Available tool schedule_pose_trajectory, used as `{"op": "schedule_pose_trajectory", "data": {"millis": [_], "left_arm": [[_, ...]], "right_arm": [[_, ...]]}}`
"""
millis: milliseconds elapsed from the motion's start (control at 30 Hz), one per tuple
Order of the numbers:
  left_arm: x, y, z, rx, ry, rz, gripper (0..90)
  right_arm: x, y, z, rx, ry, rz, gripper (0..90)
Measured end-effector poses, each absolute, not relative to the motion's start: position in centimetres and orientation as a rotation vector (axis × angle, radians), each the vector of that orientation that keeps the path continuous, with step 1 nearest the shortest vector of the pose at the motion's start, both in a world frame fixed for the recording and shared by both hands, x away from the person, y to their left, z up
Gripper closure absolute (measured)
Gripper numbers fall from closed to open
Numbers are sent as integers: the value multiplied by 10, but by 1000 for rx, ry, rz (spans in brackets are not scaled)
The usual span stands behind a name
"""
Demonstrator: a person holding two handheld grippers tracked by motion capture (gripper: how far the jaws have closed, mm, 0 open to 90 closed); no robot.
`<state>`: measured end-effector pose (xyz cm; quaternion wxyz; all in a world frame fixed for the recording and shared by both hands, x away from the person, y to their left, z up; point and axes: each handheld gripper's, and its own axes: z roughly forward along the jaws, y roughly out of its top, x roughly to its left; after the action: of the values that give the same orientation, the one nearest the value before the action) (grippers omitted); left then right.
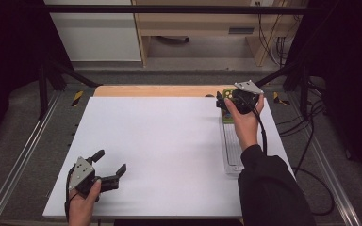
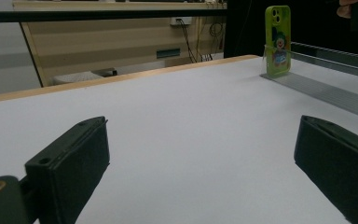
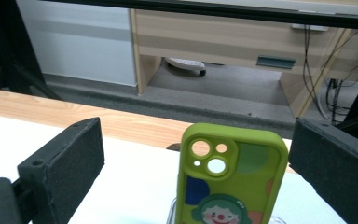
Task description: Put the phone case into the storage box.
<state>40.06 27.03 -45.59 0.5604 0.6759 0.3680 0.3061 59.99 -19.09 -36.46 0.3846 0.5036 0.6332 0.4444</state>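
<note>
High view hangs above my side, looking forward and down over the whole white table (image 1: 169, 150). My left gripper's cam sits low near the tabletop, facing across it to the green phone case (image 2: 278, 39). My right cam's right up close behind that same case (image 3: 230, 175).

The phone case (image 3: 230, 179) looks like glossy, smooth green plastic. The table (image 1: 160, 146) has a matt white top with a bare wood edge at twelve o'clock. The right hand-held gripper (image 3: 196, 163) has rough, grainy black pads (image 3: 77, 156).

Lab/test rig: black frame rails (image 1: 169, 8), floor cables (image 1: 311, 141), white bench (image 1: 160, 141).
</note>
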Motion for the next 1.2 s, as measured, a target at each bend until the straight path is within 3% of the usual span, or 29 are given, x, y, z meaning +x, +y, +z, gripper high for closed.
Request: {"op": "schedule_pose_trajectory", "data": {"millis": [1200], "left_arm": [[401,268,-457,1602,869,719,27]], "right_arm": [[563,-196,-351,1253,1694,1226,59]]}}
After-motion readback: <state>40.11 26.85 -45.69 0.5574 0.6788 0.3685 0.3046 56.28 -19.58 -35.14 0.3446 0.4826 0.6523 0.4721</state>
